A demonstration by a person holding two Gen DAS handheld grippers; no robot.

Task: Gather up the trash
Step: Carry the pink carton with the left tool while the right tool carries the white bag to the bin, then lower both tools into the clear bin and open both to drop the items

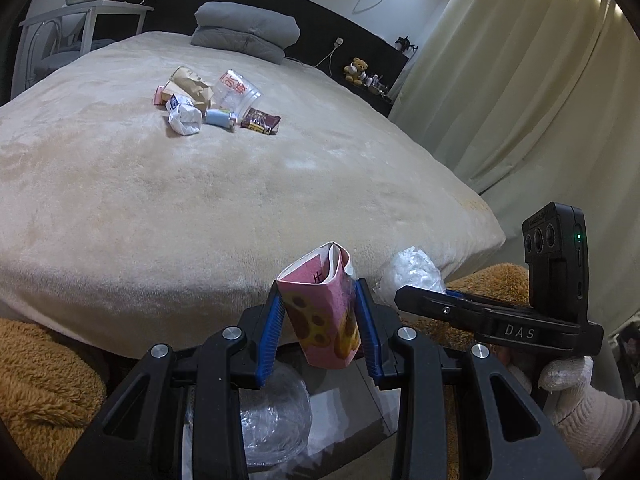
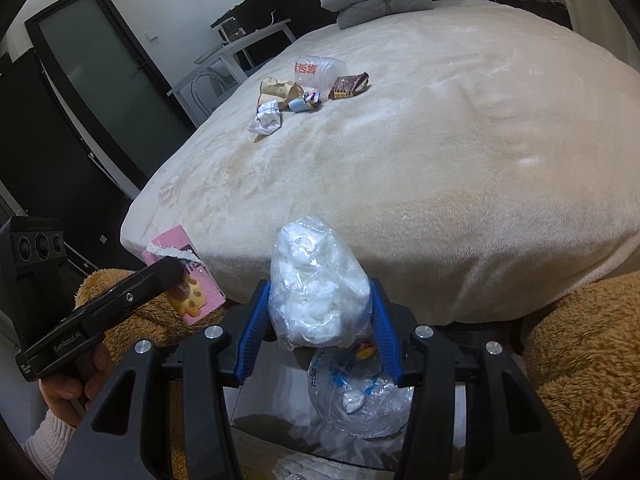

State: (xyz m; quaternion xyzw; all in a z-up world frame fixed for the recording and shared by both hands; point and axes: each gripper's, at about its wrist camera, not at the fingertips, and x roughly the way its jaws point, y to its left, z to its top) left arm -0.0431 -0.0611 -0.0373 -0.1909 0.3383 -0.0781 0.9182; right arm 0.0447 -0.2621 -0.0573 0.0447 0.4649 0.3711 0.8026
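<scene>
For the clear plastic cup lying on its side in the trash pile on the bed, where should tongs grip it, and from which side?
Grip the clear plastic cup across its round wall near mid-length, coming from above. It lies on its side on the bed, so its curved flanks are exposed. The dark snack wrapper and brown paper bag crowd it at bed level, so a side approach looks awkward.

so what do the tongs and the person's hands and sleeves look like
Both tongs, left and right, are black plastic with ribbed blue pads and silver bolts. Each carries a black camera block; lettering reads DAS and GenRobot.AI. The right hand wears a white knit glove; sleeves are pale knit.
</scene>
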